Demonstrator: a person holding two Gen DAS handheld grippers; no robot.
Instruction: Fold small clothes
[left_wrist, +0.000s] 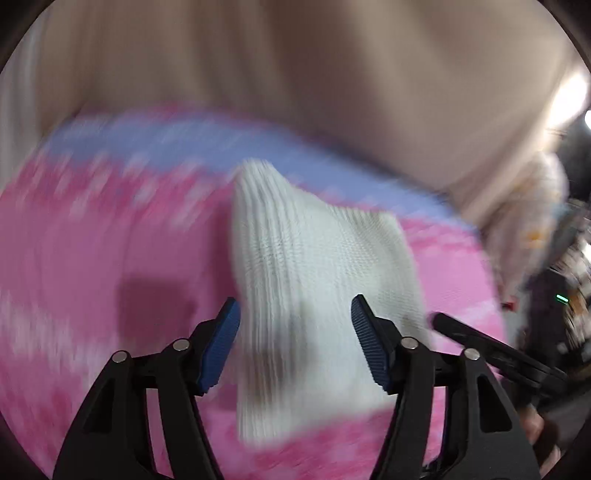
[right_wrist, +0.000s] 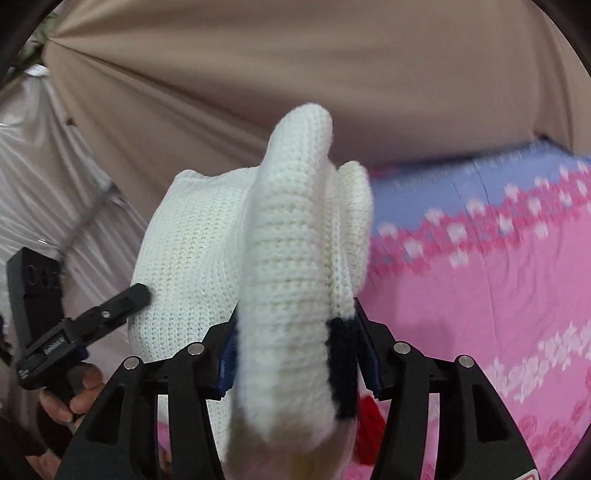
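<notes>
White knit, a small chunky garment (left_wrist: 314, 280), was the only task item in sight, over a bed (left_wrist: 92, 258) with a pink patterned sheet and a lilac band along its far edge. Both wrist views were smeared by motion, so detail was thin.

Progress, as a judgement: mid-fold at best. The knit looked bunched and doubled over, not flat, and no neat folded stack showed anywhere. From the right wrist view a thick rolled ridge of it (right_wrist: 291, 266) stood up, with a black trim patch and a bit of red near the bottom. Squaring the edges and setting it down on the sheet seemed left to do. Which kind of garment it was, couldn't tell.

Left hand-held gripper (left_wrist: 295, 343): jaws stood well apart, the blue pads either side of the knit's lower part with gaps showing, so it looked released, nothing pinched. The knit lay just ahead and between the fingers, running away toward the far lilac edge.

Right hand-held gripper (right_wrist: 295, 347): jaws partly open with the rolled ridge filling the space between them. The knit hid the pads mostly, so whether they pressed on it or merely flanked it, couldn't tell.

The left gripper also showed at the left of the right wrist view, held by a hand (right_wrist: 70, 391), its tip at the knit's side.
</notes>
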